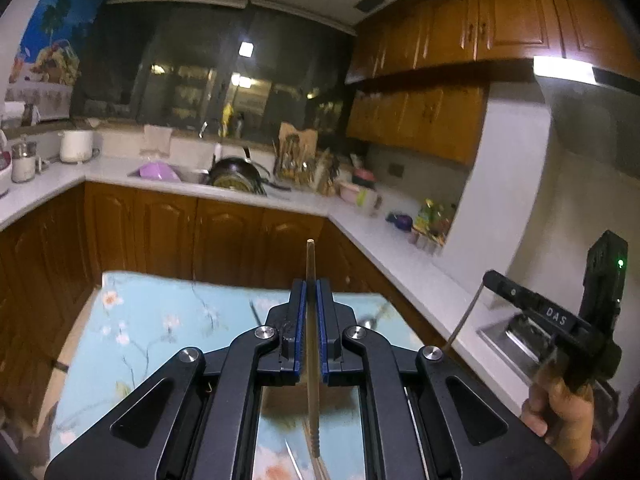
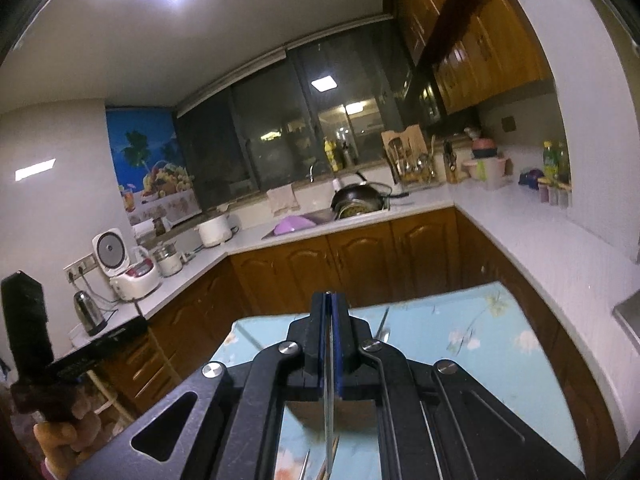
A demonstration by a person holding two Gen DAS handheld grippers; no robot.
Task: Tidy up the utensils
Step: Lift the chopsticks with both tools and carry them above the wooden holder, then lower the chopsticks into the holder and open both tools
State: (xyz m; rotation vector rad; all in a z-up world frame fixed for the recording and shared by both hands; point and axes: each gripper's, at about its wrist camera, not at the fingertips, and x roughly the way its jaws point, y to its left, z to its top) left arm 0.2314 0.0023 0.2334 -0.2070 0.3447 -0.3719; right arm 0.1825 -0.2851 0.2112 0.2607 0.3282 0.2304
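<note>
Pale wooden chopstick (image 1: 310,320) upright, thin silver metal utensil (image 2: 329,380), both slender

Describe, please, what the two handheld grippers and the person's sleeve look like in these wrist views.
The left gripper and right gripper are matte black linkage frames with silver pivot bolts and blue pads lining the fingers. Seen from the left wrist, the right gripper's body carries white "DAS" lettering and a small green light on an upright black block. A reddish sleeve edge shows at the wrist.
</note>
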